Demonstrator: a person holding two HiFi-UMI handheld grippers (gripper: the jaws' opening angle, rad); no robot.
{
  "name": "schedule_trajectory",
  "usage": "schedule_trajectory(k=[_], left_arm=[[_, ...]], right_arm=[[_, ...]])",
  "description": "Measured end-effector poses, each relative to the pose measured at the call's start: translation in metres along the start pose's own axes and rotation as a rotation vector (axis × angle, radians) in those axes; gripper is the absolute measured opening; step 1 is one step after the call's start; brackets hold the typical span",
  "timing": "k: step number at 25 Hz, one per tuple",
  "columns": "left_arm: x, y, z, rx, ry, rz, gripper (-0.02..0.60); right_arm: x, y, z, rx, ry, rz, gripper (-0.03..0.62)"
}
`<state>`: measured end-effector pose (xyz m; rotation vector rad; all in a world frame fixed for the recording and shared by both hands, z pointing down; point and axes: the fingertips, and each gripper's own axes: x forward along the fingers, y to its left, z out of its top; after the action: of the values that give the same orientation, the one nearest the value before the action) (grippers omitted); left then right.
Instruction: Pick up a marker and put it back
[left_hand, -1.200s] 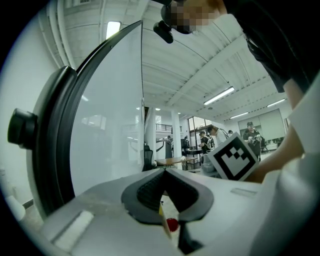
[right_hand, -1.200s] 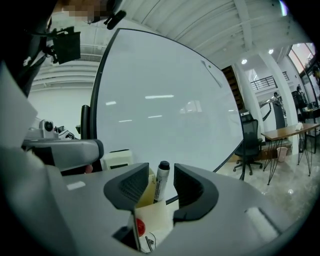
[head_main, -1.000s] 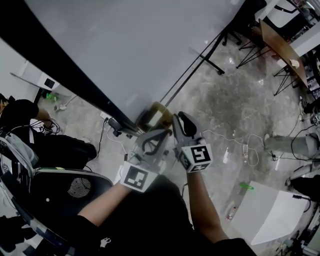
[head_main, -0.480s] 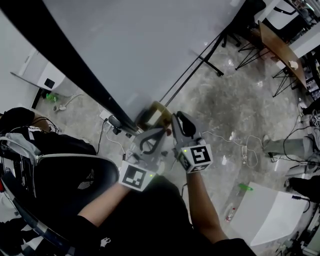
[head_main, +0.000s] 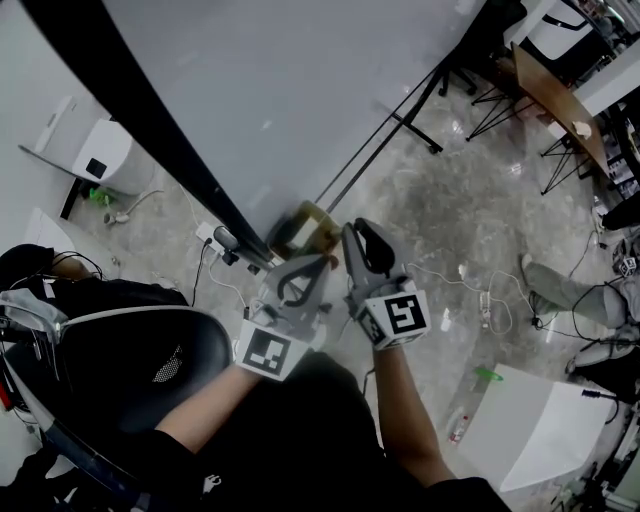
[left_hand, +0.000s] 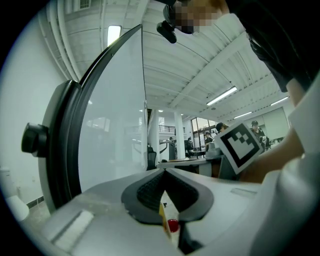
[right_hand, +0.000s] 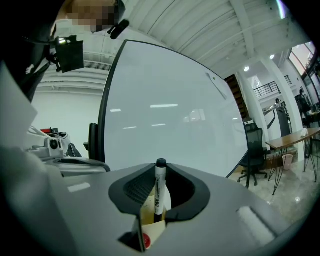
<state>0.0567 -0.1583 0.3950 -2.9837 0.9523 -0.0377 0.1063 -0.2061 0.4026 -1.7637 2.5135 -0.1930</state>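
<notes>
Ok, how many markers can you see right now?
1: a black-capped marker standing upright between the right tool's jaws, above the yellowish box. More may be hidden inside the box.

Your left hand-held gripper (head_main: 308, 263) and right hand-held gripper (head_main: 353, 232) have pale grey bodies and dark ribbed pads (right_hand: 135, 187) lining the jaws. Each carries a white cube (head_main: 395, 315) printed with black square markers. You wear a black top (head_main: 300, 445).
</notes>
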Motion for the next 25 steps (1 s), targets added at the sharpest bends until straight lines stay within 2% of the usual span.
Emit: schedule_trajectory(k=[14,25], left_arm=[[-0.002,0.004,0.007,-0.008,-0.023,0.032,0.003],[-0.006,0.012,0.009,0.014,-0.026,0.024,0.003]], right_arm=[[-0.024,0.006,0.056,-0.027,-0.124,0.014,0.071],[-0.04,0.005,0.069,-0.042,-0.139,-0.01,0.071]])
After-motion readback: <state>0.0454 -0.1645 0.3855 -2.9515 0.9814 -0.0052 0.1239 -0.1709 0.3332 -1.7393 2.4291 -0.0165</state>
